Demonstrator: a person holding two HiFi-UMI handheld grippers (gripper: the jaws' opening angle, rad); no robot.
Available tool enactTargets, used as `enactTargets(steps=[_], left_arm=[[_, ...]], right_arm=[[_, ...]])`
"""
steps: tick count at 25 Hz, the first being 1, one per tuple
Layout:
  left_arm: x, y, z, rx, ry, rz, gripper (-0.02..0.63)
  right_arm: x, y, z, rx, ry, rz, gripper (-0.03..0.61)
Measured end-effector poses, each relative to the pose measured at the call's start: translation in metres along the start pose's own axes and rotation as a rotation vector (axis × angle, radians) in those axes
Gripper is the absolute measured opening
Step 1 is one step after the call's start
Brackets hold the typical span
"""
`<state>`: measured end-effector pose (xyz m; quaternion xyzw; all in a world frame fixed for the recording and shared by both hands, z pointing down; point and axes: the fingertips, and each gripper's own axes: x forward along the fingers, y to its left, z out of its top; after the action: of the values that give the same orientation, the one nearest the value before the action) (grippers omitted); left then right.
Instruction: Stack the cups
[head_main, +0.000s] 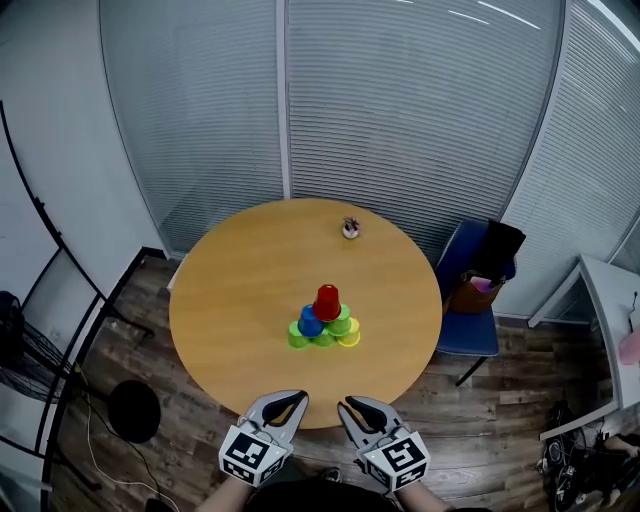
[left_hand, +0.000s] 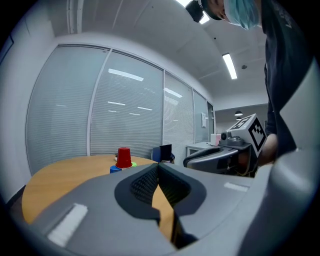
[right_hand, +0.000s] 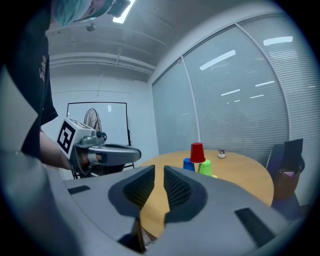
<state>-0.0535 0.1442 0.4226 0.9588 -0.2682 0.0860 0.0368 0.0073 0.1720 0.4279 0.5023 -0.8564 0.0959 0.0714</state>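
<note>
The pyramid of small tapered plastic cups (head_main: 324, 322) stands just toward six o'clock from the middle of the round wooden table (head_main: 240, 290). An upturned red plastic cup (head_main: 326, 302) crowns it, resting on a blue cup (head_main: 310, 321) and a green cup (head_main: 341, 320). Beneath them is a base row running from a lime-green cup (head_main: 297, 337) to a yellow cup (head_main: 349, 337). The cups look thin-walled, light and smooth, so they would likely flex under a hard squeeze and slide or topple at a nudge. I judge the safest hold to be a gentle pinch across the red one's side wall near its closed top, lifted straight up. The tabletop is flat, matte and warm-toned. Off the table's six o'clock edge, the left gripper (head_main: 291, 402) has its ribbed grey jaws pressed together on nothing. The right gripper (head_main: 358, 406) keeps a narrow gap between its jaws, also empty. A small pale trinket (head_main: 351, 228) sits near twelve o'clock, and a blue chair (head_main: 465, 330) stands at three o'clock.
</note>
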Motion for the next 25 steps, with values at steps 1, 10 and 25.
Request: enactTargets(steps=[1,10,25], left_arm=[[-0.001,-0.003,-0.001,-0.001,0.001,0.0,0.011],[-0.009,-0.008,-0.017,-0.052,0.005,0.042,0.009],[-0.006,-0.009,-0.026,-0.086,0.009,0.045,0.009]], right_arm=[[-0.001,0.0,-0.002,-0.002,0.004,0.0,0.066],[-0.001,0.005,-0.023,-0.003,0.037,0.013,0.015],[0.004,0.0,-0.038,0.01,0.076,0.017,0.014]])
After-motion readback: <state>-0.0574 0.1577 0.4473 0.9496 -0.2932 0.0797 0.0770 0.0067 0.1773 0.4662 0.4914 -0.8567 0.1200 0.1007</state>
